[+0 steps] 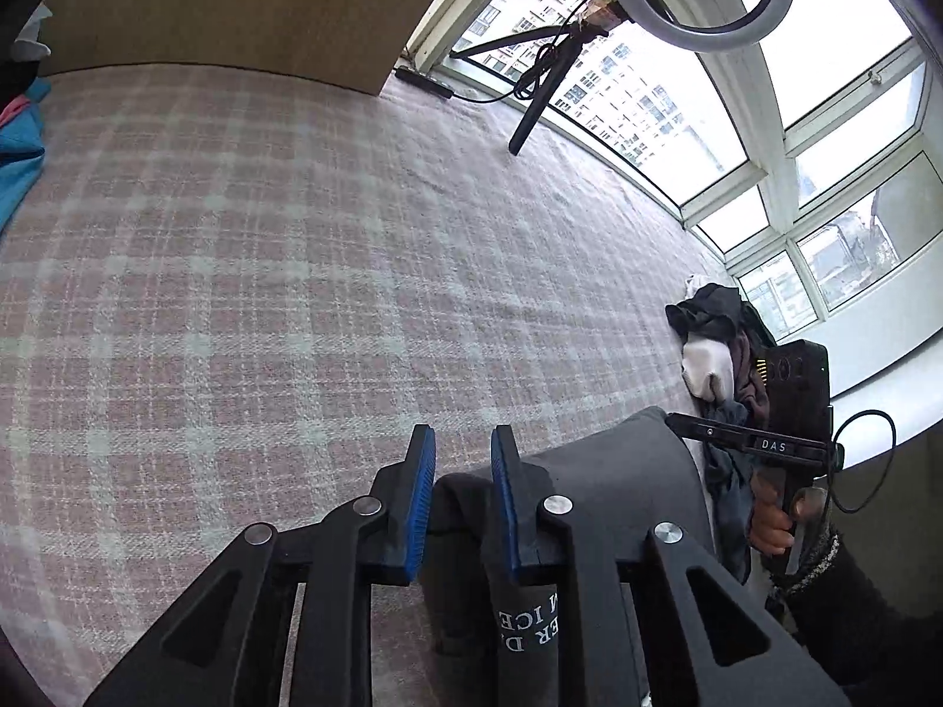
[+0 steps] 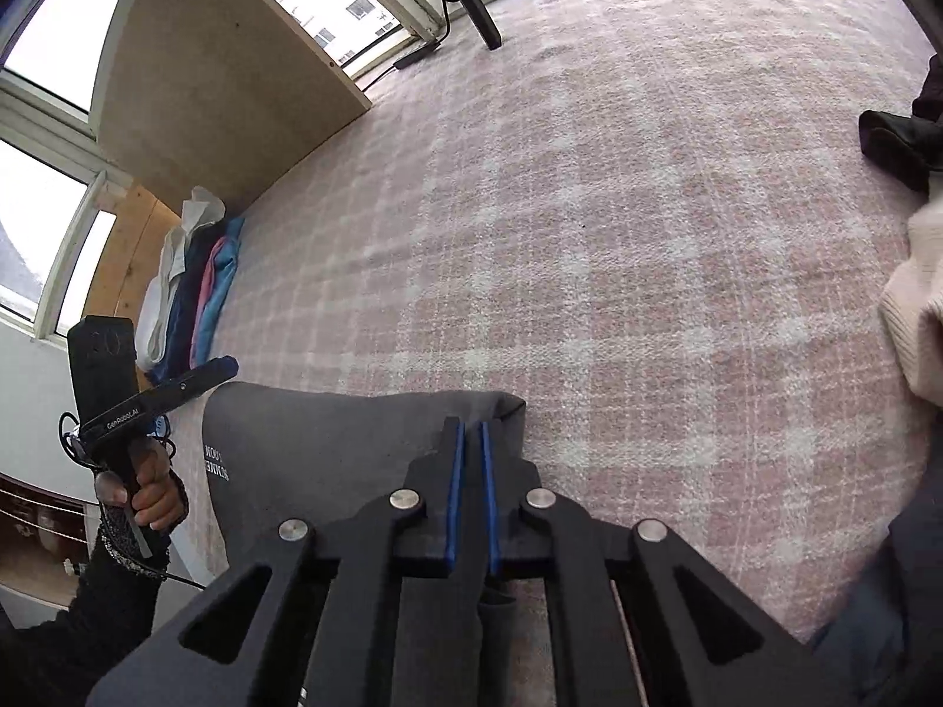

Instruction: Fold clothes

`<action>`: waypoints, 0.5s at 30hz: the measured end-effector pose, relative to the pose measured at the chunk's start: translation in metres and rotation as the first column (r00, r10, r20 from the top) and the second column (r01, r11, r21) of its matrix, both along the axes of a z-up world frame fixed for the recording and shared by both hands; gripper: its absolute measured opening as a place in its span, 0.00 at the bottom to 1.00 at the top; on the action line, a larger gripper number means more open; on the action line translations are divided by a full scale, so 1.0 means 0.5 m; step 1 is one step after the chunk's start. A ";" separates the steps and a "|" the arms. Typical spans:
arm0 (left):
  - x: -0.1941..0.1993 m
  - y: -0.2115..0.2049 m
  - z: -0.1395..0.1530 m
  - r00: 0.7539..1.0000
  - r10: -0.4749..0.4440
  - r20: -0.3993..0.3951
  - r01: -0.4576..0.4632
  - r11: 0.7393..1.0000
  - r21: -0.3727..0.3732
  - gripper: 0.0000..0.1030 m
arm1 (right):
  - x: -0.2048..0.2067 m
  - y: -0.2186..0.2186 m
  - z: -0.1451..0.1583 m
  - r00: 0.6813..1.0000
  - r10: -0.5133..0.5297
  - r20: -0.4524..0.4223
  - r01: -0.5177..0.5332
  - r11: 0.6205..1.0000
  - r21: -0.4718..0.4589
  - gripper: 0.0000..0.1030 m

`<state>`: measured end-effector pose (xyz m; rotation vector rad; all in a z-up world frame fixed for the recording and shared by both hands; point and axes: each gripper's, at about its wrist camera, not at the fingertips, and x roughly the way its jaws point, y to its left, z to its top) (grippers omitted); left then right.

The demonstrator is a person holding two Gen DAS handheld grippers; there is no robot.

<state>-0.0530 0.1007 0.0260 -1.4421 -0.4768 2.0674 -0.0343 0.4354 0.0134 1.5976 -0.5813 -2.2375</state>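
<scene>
Pinching the grey garment (image 2: 353,442) (printed lettering) between both claws.

Plaid bedcover (image 1: 265,271) ahead lies open; clothes pile (image 1: 716,347) probably crowds right.

Left wrist view: mounted on the left hand-held gripper (image 1: 462,453), looking forward along its fingers, close above the pink-and-white checked bed cover (image 1: 265,247), facing the large window (image 1: 825,188). Right wrist view: mounted on the right hand-held gripper (image 2: 470,442), equally close, facing the same cover (image 2: 619,224). Both share the cover, the dark grey garment (image 1: 625,453) (image 2: 330,442) and the tan wooden board (image 1: 236,6) (image 2: 218,76). Each view shows the opposite gripper at its edge.
</scene>
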 end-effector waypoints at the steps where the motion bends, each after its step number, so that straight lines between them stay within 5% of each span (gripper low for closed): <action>1: -0.004 -0.005 -0.002 1.000 0.004 0.004 -0.004 1.000 -0.016 0.16 | 0.003 0.002 0.015 1.000 -0.016 -0.006 0.017 0.999 0.034 0.08; 4: 0.003 -0.030 0.021 1.000 0.006 -0.025 -0.007 0.999 -0.038 0.17 | 0.039 -0.015 0.096 0.993 -0.017 -0.115 0.030 0.993 0.117 0.10; 8: 0.050 -0.024 0.089 0.994 -0.038 -0.099 0.030 0.996 -0.089 0.17 | 0.088 -0.114 0.168 0.967 0.132 -0.218 -0.096 0.981 0.169 0.10; 15: 0.090 0.093 0.106 0.977 -0.159 -0.145 0.144 0.984 -0.104 0.21 | 0.067 -0.227 0.105 0.959 0.227 -0.172 -0.204 0.969 0.140 0.10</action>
